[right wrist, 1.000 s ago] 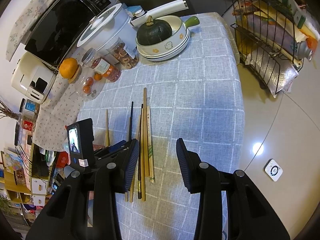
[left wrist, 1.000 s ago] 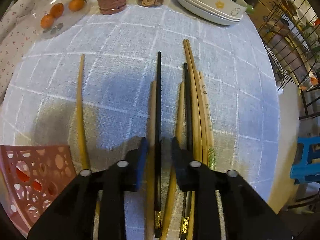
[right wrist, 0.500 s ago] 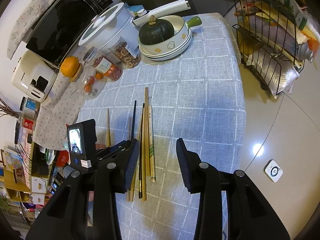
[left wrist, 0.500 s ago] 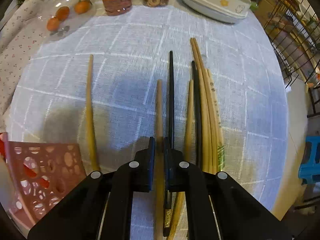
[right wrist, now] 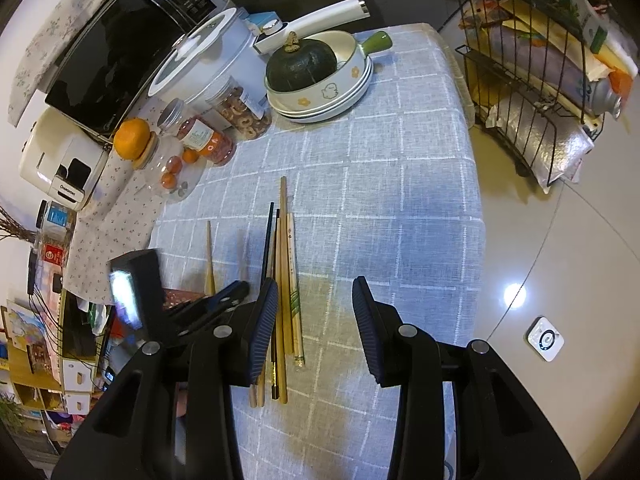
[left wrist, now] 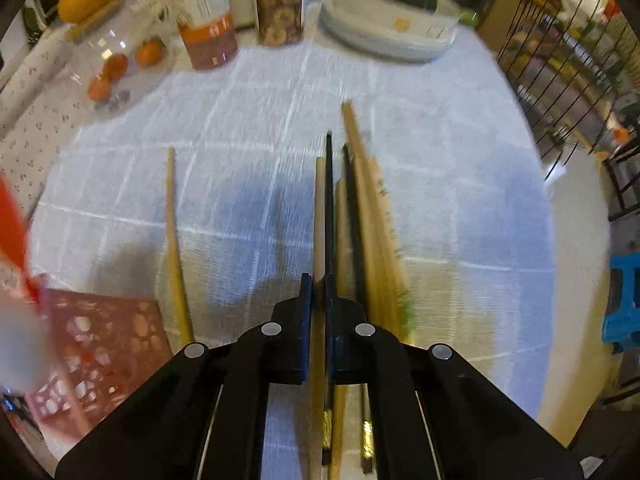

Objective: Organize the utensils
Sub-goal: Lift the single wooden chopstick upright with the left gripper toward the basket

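Left gripper (left wrist: 316, 300) pinches a wooden chopstick (left wrist: 319, 216) on the checked tablecloth (left wrist: 460, 200).
Its jaws have just closed on it (bundle lies just right); the right gripper (right wrist: 316, 328) stands spread, empty.

Between your left gripper's (left wrist: 316, 308) closed jaws sits a pale wooden chopstick (left wrist: 319, 216), pointing straight ahead. Just right of it lies a black chopstick (left wrist: 329, 200), then a tight bundle of wooden chopsticks (left wrist: 376, 224). Well left lies a lone wooden chopstick (left wrist: 174, 248).
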The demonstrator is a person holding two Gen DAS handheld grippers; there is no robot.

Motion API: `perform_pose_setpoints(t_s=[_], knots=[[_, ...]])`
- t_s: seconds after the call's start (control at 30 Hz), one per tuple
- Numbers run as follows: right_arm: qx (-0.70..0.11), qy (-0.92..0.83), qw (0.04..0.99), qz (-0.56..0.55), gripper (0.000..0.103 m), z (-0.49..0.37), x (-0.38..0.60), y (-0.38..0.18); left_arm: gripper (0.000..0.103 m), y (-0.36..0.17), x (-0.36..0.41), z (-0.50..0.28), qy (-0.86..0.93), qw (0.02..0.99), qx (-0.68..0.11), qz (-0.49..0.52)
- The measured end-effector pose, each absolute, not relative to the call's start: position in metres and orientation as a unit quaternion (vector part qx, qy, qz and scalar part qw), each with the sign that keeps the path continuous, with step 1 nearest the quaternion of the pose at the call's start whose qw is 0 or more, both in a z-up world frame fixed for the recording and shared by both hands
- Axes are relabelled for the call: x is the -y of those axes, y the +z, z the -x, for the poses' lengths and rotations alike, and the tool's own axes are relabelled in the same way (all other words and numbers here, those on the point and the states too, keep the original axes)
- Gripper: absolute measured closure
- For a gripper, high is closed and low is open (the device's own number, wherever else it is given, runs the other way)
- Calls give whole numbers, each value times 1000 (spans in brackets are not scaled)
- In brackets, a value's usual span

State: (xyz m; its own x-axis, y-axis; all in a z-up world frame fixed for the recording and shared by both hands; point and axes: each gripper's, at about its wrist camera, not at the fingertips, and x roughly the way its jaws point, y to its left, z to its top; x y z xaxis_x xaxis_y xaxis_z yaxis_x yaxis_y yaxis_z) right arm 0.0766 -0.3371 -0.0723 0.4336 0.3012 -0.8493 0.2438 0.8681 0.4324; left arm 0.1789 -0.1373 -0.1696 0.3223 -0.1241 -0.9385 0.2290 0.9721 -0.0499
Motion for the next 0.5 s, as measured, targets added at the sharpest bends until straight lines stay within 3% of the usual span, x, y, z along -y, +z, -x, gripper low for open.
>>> perform_pose_setpoints(t_s=[0.27,0.5], knots=[[-545,37,800,-251,65,-82,321,-82,98,-104,127,-134,-149,852,-501,-24],[-573,52,789,-216,76,-90,294,-100,98,-42,110,-97,-180,881,-438,-2]])
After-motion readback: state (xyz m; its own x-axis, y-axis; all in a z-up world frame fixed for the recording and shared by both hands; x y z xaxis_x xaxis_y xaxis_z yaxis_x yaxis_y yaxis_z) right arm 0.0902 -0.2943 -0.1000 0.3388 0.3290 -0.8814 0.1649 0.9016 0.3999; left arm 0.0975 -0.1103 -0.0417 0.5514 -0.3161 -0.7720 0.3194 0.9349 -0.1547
